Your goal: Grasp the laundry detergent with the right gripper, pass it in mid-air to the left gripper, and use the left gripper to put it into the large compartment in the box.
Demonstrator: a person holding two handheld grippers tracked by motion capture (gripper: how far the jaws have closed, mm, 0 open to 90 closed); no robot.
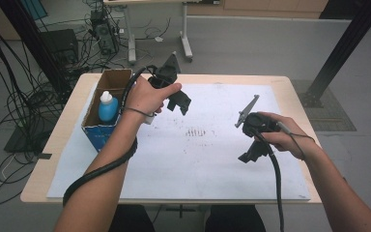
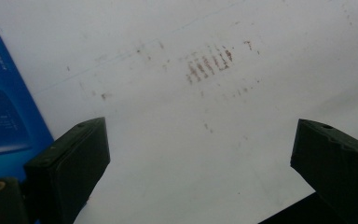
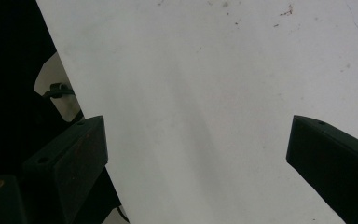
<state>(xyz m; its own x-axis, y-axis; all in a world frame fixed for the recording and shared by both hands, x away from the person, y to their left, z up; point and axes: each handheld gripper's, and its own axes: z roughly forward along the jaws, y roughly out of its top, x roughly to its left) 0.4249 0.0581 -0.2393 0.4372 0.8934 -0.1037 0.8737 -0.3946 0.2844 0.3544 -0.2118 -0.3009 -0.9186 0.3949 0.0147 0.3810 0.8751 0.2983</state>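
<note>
A person's left hand holds my left gripper [image 1: 181, 104] above the white sheet [image 1: 198, 159], just right of an open cardboard box [image 1: 107, 104]. In the left gripper view its jaws stand wide apart with nothing between them, my left gripper [image 2: 200, 140] over the sheet's reddish smudge marks [image 2: 207, 63]. My right gripper [image 1: 250, 153] is held over the right part of the sheet, pointing down toward the near edge. In the right gripper view my right gripper [image 3: 198, 140] is open over bare white paper [image 3: 214, 93]. A blue-and-white bottle [image 1: 107, 106] stands inside the box.
The box's blue side [image 2: 2, 116] lies left of the left jaws. The sheet's near edge [image 3: 81, 112] drops to dark floor beside the right jaws. Black cables [image 1: 101, 164] trail along both forearms. Desk legs [image 1: 186, 41] and cable clutter stand beyond the table.
</note>
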